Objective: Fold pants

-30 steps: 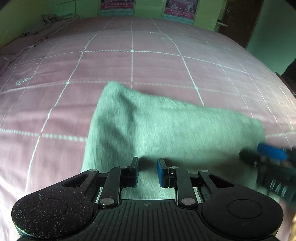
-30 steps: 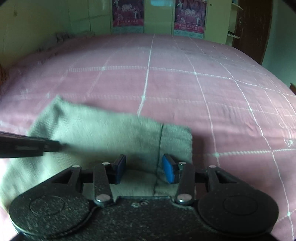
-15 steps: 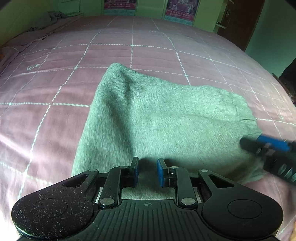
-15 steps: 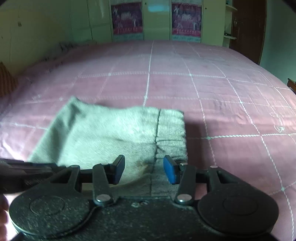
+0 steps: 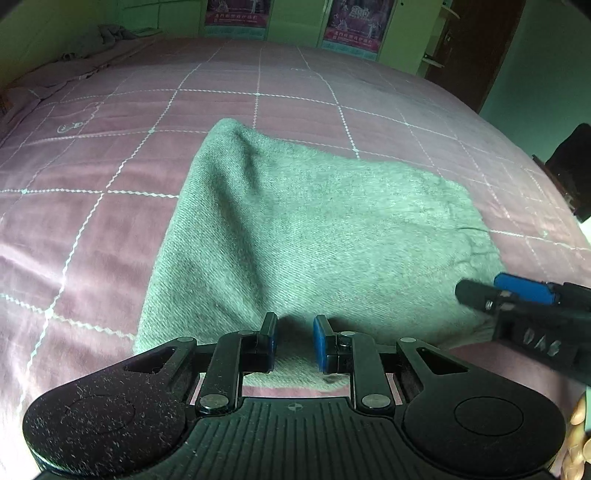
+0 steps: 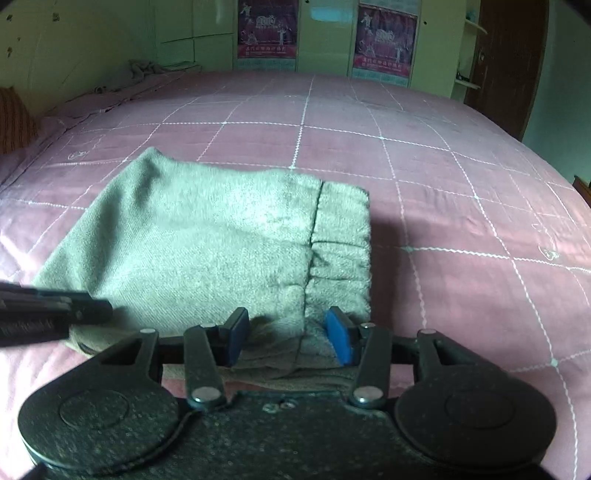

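Left hand-held gripper (image 5: 294, 341) spread, over near edge of pants (image 5: 314, 229). Right hand-held gripper (image 6: 290, 338) spread too, at waistband end. Pants now settled flat on bed (image 6: 443, 166), folded compact; blur gone since second ago. Fold looks nearly done.

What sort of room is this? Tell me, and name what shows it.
Most likely a bedroom in a home. The gray pants lie folded on a wide bed with a pink checked bedspread, and two posters hang on what look like wardrobe doors behind it. A dark wooden door stands at the right.
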